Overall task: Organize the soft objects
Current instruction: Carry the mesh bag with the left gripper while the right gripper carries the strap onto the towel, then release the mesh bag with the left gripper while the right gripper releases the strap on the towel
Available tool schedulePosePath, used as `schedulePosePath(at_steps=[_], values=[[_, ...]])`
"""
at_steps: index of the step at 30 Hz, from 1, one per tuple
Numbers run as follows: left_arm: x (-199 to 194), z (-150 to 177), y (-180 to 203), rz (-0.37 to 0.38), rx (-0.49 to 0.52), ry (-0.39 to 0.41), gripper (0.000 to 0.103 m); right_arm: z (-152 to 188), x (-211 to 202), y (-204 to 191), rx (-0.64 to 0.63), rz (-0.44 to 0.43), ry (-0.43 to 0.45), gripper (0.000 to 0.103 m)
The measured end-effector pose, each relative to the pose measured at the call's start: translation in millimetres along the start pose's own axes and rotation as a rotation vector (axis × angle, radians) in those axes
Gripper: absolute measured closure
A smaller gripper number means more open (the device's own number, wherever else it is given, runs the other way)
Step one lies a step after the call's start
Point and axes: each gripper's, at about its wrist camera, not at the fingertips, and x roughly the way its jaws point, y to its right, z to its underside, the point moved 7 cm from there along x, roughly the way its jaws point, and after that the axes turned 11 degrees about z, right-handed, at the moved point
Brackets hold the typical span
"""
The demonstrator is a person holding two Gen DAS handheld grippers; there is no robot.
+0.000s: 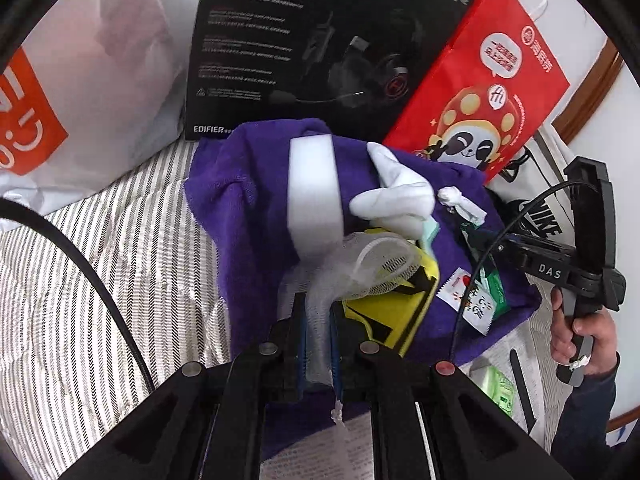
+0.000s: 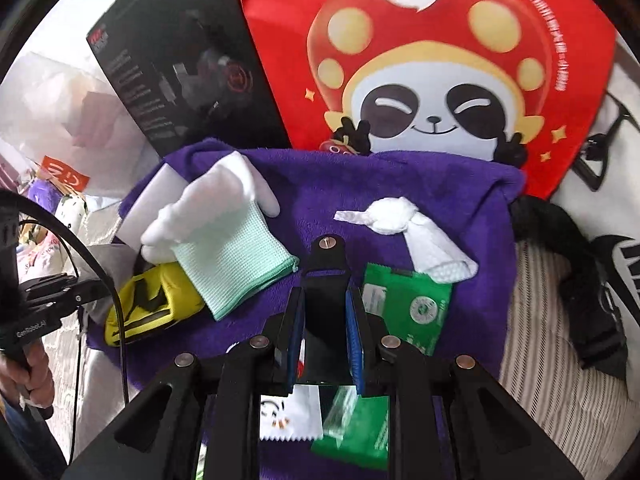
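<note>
The left claw (image 1: 318,312) is clenched on a white mesh net (image 1: 352,276), holding it over the purple towel (image 1: 240,216) spread on the striped bed (image 1: 100,260). The right claw (image 2: 326,300) grips a black strip between its blue pads, beside a green packet (image 2: 416,312). A white glove (image 2: 216,196), mint cloth (image 2: 236,260), yellow pouch (image 2: 148,312) and knotted white wipe (image 2: 404,220) lie on the towel.

Black headset box (image 1: 320,40) propped upright at the far side, printed with a headset picture and white text. Red paper bag (image 1: 484,80) with a panda cartoon leaning just beside the box; white plastic bag (image 1: 80,80) with an orange logo on the opposite side. Striped bedding (image 1: 100,280) beneath; white bag (image 2: 624,264) with black lettering and black straps at the edge.
</note>
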Motion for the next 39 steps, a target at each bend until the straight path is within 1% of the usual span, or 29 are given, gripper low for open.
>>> schedulePosePath(at_steps=[5, 6, 14, 16, 18, 20, 21, 23, 24, 26, 27, 28, 30, 33, 36, 39], values=[[6, 0, -13, -0.035, -0.013, -0.016, 0.093, -1, 18, -2, 0.004, 0.018, -0.031, 0.082], [8, 0, -13, -0.026, -0.017, -0.019, 0.093, -1, 21, -3, 0.004, 0.021, -0.035, 0.082], [17, -2, -11, -0.097, 0.040, -0.045, 0.093, 0, 28, -9, -0.021, 0.034, -0.039, 0.081], [19, -2, -9, -0.117, 0.055, -0.057, 0.090, 0, 28, -10, -0.029, 0.024, -0.041, 0.076], [20, -3, -7, -0.132, 0.058, -0.067, 0.087, 1, 27, -16, -0.029, 0.011, -0.047, 0.061], [21, -3, -6, -0.133, 0.056, -0.078, 0.086, 2, 21, -19, -0.033, 0.019, -0.033, 0.053], [20, -2, -5, -0.132, 0.054, -0.084, 0.084, 1, 17, -19, -0.039, 0.026, -0.023, 0.050], [20, -2, -3, -0.133, 0.053, -0.092, 0.082, 2, 8, -21, -0.051, 0.037, -0.008, 0.046], [18, -2, -2, -0.136, 0.054, -0.094, 0.078, 2, 5, -21, -0.051, 0.037, -0.005, 0.046], [15, -2, 2, -0.138, 0.059, -0.095, 0.057, 2, -2, -20, -0.048, 0.036, 0.001, 0.045], [12, -2, 4, -0.139, 0.066, -0.093, 0.043, 3, -6, -20, -0.046, 0.035, 0.003, 0.045], [9, -2, 8, -0.124, 0.075, -0.091, 0.033, 4, -10, -20, -0.043, 0.035, 0.006, 0.045], [4, -1, 18, -0.089, 0.083, -0.077, 0.027, 7, -16, -17, -0.037, 0.036, 0.010, 0.045], [-1, 0, 24, -0.132, 0.111, -0.067, 0.027, 14, -26, -12, -0.024, 0.035, 0.015, 0.045], [-5, 1, 29, -0.111, 0.104, -0.070, 0.027, 21, -36, -7, -0.017, 0.038, 0.018, 0.045], [-11, 2, 37, -0.111, 0.118, -0.066, 0.027, 25, -45, -4, -0.016, 0.042, 0.025, 0.045]])
